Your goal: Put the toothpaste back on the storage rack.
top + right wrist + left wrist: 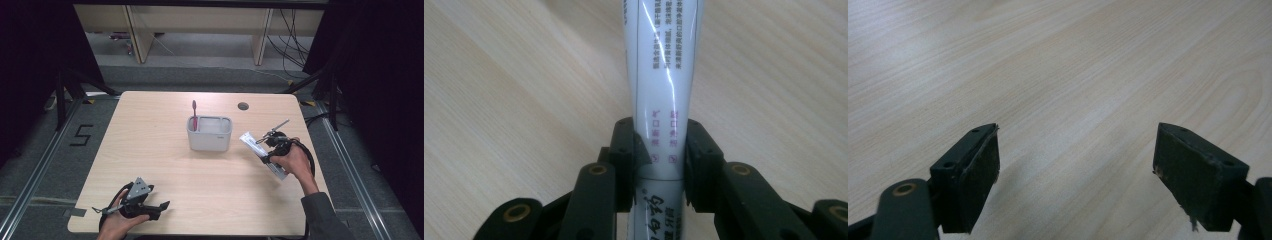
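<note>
A white toothpaste tube (664, 75) with printed text is clamped between the two black jaws of my right gripper (660, 150), which is shut on it. From above, that gripper (272, 150) is over the right side of the table, and the tube (250, 141) slants from it toward the holder. A grey rectangular holder (209, 134) stands at the table's middle with a red toothbrush (194, 112) upright in its left end. My left gripper (165, 205) rests near the front left edge; its jaws (1075, 170) stand wide open over bare wood.
The light wooden table (165, 165) has a round cable hole (243, 106) at the back right. Dark curtains flank the table on both sides. Desk legs and cables stand on the floor beyond the far edge.
</note>
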The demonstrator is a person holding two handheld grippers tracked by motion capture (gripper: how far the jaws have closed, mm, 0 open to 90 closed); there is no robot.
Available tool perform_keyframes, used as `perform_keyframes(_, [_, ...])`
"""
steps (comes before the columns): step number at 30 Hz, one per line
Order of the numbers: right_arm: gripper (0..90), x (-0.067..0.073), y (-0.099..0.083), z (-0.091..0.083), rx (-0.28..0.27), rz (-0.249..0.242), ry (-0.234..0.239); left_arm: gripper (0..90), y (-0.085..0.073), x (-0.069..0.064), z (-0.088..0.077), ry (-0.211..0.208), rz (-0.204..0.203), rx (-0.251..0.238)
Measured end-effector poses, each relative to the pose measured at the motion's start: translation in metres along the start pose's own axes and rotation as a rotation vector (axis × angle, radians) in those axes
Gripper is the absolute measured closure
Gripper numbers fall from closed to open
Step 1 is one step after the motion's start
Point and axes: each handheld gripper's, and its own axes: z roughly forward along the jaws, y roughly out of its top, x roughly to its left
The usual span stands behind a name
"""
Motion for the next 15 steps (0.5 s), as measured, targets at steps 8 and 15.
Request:
perform_keyframes(8, [70.8, -0.005, 0.001, -0.015, -0.142, 0.049, -0.001, 18.6, 0.0, -0.001, 0.001, -0.003, -0.008, -0.005])
perform_keyframes(15, [70.9, -0.008, 0.005, -0.029, -0.282, 0.056, -0.014, 18.6, -0.001, -0.001, 0.002, -0.003, -0.007, -0.007])
